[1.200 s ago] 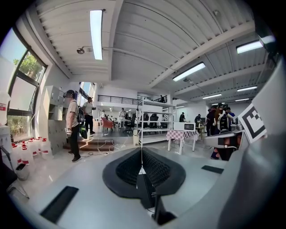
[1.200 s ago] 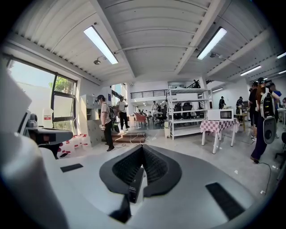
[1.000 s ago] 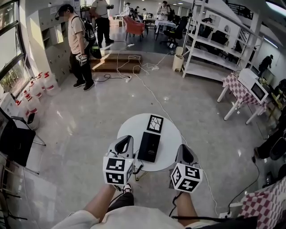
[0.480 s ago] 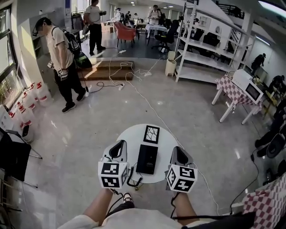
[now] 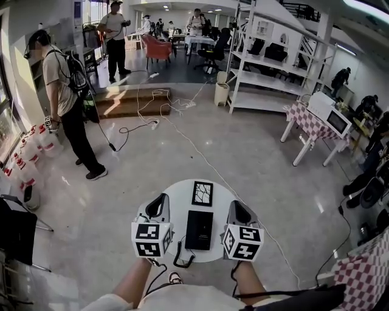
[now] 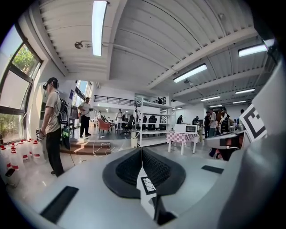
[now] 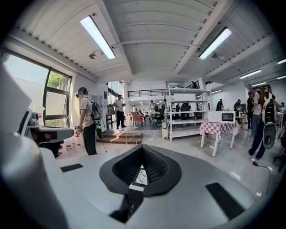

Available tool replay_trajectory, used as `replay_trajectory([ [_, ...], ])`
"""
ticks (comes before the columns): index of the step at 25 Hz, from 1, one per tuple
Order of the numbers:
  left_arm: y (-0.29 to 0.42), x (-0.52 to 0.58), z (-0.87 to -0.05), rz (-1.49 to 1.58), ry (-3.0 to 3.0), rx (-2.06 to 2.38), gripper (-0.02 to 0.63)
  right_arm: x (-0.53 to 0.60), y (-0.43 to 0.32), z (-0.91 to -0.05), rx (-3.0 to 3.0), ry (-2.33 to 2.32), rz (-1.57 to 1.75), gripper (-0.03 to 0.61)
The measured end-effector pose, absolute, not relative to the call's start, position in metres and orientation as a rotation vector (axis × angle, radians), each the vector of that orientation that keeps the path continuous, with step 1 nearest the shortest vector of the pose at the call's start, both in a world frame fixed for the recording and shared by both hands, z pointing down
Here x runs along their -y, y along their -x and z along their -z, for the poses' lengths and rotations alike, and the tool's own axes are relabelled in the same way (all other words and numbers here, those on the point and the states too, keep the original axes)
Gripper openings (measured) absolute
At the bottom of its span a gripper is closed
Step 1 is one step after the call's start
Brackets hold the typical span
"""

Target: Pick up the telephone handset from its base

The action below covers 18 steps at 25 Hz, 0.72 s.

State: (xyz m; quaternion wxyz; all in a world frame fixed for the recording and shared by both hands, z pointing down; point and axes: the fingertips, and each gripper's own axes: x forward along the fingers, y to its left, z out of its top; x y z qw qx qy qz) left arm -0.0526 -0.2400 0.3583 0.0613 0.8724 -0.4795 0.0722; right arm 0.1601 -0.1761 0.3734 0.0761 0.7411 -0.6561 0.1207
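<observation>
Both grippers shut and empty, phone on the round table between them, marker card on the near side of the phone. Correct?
No: the marker card lies beyond the phone, on its far side; the head view shows it. Rest holds: left gripper and right gripper shut and empty, phone between them on the round table.

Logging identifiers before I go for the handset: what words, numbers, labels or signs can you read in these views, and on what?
No readable text in any view.
Left tool and right tool, cube faces: black-and-white square codes, no letters.
Card on the round table: black line pattern only, no words.
Telephone: no print can be made out.
Blue wall panel: too small to read.
</observation>
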Motion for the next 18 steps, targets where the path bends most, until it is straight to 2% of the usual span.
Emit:
replay_trajectory([
  [18, 0.048, 0.33, -0.372, -0.219, -2.657, 1.354, 0.02, 0.25, -0.163, -0.377, 1.882, -2.269, -0.362, 0.023],
])
